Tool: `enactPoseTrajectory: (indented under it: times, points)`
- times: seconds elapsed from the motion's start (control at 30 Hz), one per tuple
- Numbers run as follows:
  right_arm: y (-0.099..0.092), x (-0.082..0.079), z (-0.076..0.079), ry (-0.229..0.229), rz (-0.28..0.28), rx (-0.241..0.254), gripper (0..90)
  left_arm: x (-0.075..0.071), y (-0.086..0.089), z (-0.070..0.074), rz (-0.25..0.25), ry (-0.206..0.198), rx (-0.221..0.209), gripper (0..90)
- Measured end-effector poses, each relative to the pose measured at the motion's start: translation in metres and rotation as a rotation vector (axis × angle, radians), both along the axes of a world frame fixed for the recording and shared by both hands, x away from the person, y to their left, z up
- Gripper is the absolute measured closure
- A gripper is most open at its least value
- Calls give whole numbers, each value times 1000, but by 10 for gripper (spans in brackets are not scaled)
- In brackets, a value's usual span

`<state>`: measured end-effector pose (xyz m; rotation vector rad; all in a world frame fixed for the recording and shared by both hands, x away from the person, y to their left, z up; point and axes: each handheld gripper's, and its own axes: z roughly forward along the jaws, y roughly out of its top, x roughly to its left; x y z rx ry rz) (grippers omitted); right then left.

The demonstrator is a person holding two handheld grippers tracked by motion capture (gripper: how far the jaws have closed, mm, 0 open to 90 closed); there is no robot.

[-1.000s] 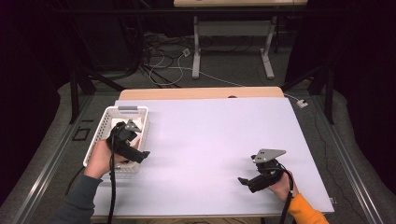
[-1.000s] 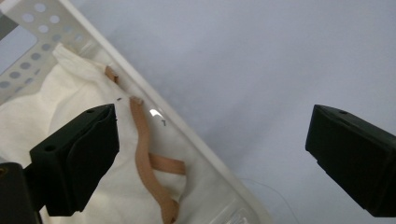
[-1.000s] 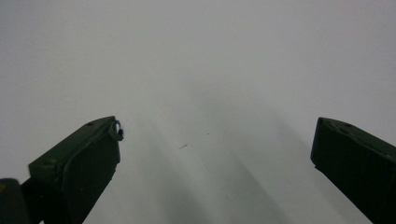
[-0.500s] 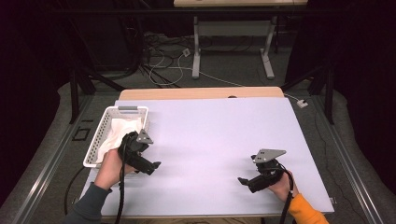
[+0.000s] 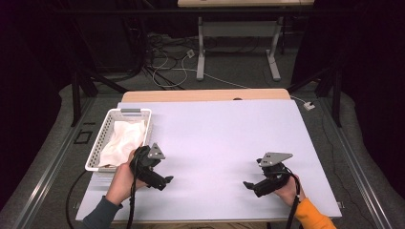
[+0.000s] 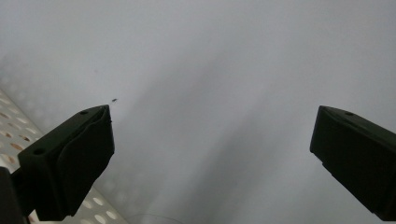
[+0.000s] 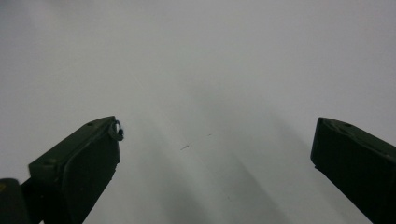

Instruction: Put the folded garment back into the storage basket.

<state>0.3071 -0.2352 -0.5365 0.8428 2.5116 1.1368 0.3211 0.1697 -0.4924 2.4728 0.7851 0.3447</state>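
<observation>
Leftmost, the white basket (image 5: 98,145) sat at the desk's (image 5: 224,138) left edge with the white cloth (image 5: 122,140) bunched inside it, lying loose, nothing touching it.

A second earlier my left gripper (image 5: 160,180) was over the basket's near end. By this frame I had pulled it back out and to the right, so it sat just beside the basket's near right corner, low over bare desk. Its fingers (image 6: 74,158) were spread wide with nothing between them; the left gripper view showed only desk surface ahead and a strip of the basket's perforated wall (image 6: 14,135) at the lower left.

Read: cloth drop looked done. The cloth stayed in the basket while the gripper came away empty, so I judged the placement complete and the left arm retreating to rest.

Right gripper (image 5: 255,185) hadn't moved across the three frames, parked near the desk's front right, well apart from the basket. Its fingers (image 7: 79,163) were also splayed and empty over bare desk.

Nothing else was on the desk to pick.
</observation>
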Motion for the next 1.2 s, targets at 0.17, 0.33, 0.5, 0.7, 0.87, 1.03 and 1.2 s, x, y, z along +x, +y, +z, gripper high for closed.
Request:
enactPoseTrajectory:
  times: [0.17,0.33,0.5,0.7,0.87,1.03,1.2]
  points:
    - [0,0,0,0,-1,2,12,-3,0,-8,9,-4,-22,0]
    - [0,0,0,1,1,1,12,-7,-1,-16,-4,0,-46,0]
    - [0,0,0,0,0,-2,12,-12,-3,-27,-26,14,-66,0]
    - [0,0,0,0,2,-2,12,-16,-2,-32,-14,-14,-99,0]
    - [0,0,0,6,8,-1,12,-19,3,-38,0,-51,-132,0]
    - [1,0,-2,9,11,1,12,-17,6,-41,11,-72,-157,0]
    - [1,1,-2,7,18,-4,11,-18,6,-39,5,-82,-163,0]
